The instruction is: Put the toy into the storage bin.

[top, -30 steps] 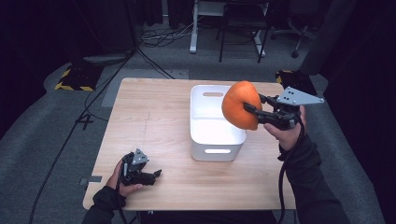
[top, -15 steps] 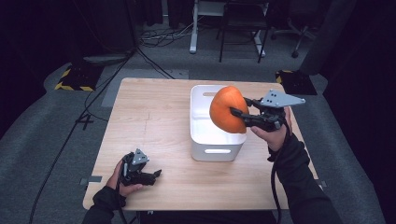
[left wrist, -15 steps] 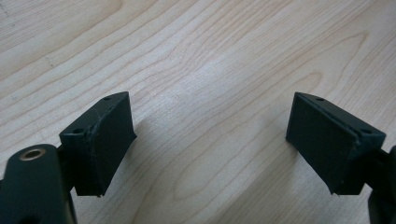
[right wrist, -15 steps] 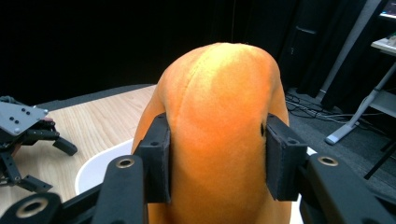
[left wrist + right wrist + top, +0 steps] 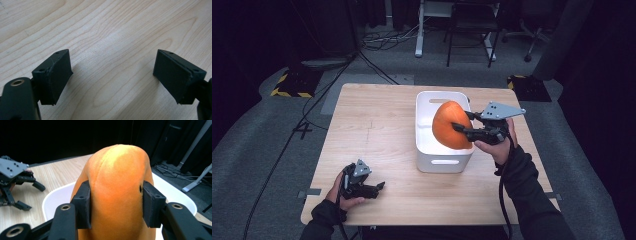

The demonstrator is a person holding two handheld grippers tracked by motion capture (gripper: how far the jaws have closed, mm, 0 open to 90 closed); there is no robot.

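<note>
An orange plush toy (image 5: 451, 125) hangs over the white bin (image 5: 432, 150), its lower part down inside the rim. My right gripper (image 5: 462, 122) is shut on it from the right. In the right gripper view both pads dent the orange plush toy (image 5: 117, 185) at my right gripper (image 5: 116, 205), and the jaws have just eased open a little with the toy still between them. My left gripper (image 5: 379, 187) rests on the wooden table (image 5: 377, 120) near the front left edge. Its jaws stand wide apart with bare wood between them at my left gripper (image 5: 112, 77).
The white bin (image 5: 55, 200) stands right of the table's middle, a handle slot in its near wall. My left gripper (image 5: 27, 195) lies far off in the right gripper view. Dark floor with cables, a desk frame and a chair lie beyond the table.
My right gripper has carried the orange toy leftward and down, from over the bin's right rim to low over the bin's inside. The left gripper has stayed put.
</note>
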